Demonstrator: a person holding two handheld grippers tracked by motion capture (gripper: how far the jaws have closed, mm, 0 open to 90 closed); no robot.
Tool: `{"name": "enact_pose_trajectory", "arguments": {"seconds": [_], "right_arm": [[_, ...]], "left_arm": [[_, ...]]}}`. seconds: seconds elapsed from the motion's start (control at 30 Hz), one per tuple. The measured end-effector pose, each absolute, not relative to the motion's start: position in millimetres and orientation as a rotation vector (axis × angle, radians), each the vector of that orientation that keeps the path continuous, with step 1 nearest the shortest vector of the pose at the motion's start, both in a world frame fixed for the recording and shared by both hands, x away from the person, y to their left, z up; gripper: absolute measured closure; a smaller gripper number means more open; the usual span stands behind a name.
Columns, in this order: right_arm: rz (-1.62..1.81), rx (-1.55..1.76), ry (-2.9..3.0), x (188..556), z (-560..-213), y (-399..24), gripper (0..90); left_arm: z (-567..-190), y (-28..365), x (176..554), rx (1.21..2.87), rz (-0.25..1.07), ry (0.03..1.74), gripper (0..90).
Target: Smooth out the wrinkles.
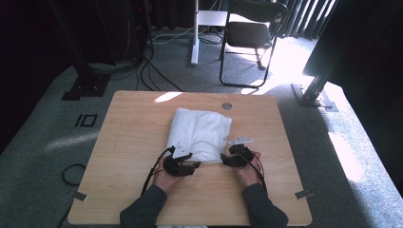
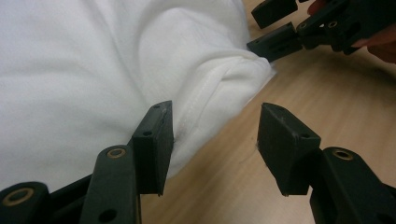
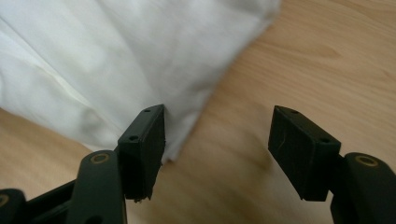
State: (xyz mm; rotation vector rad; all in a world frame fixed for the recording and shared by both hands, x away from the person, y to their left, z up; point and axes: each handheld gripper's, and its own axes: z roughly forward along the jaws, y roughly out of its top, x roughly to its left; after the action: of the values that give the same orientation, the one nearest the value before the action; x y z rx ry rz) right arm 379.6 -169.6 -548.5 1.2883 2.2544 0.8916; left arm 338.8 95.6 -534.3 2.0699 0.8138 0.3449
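1. While both hands rest at the near side of the table (image 1: 133, 118), the folded white cloth (image 1: 199, 133) lies in the middle of it, just beyond the two grippers, its long axis running away from the person toward the far edge.
2. The left gripper (image 1: 183, 164) sits at the cloth's near left corner. In the left gripper view (image 2: 212, 140) its jaws stand wide apart with nothing between them; the left jaw touches or nearly touches the cloth's near hem (image 2: 201, 98), and the right jaw is over bare wood.
3. The right gripper (image 1: 234, 156) sits at the near right corner. In the right gripper view (image 3: 217, 140) its jaws are also spread and empty, with the cloth's corner (image 3: 187, 126) just beside the left jaw and the wood under the gap.
4. From each gripper, then, the cloth lies ahead and to that view's left, so neither jaw pair straddles the edge yet.
5. Both hands look about equally near the cloth; I cannot say which is closer.
6. My guess is that the next move is to pinch the two near corners. That would need each gripper to slide sideways and forward until the hem sits between its jaws, low enough to catch the layers.
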Motion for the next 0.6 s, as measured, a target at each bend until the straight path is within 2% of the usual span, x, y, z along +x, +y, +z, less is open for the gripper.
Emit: {"name": "enact_pose_trajectory", "arguments": {"seconds": [0.23,0.33,0.6], "right_arm": [[0.959,1.292,2.201,350,-541,-196,34.9],[0.98,1.301,2.169,340,-539,-207,34.8],[1.072,1.382,2.072,328,-539,-232,34.8]], "left_arm": [[-513,120,312,1.979,0.425,0.805,43.4],[-508,133,303,1.947,0.421,0.814,42.9],[-510,173,295,1.883,0.473,0.911,41.9]]}}
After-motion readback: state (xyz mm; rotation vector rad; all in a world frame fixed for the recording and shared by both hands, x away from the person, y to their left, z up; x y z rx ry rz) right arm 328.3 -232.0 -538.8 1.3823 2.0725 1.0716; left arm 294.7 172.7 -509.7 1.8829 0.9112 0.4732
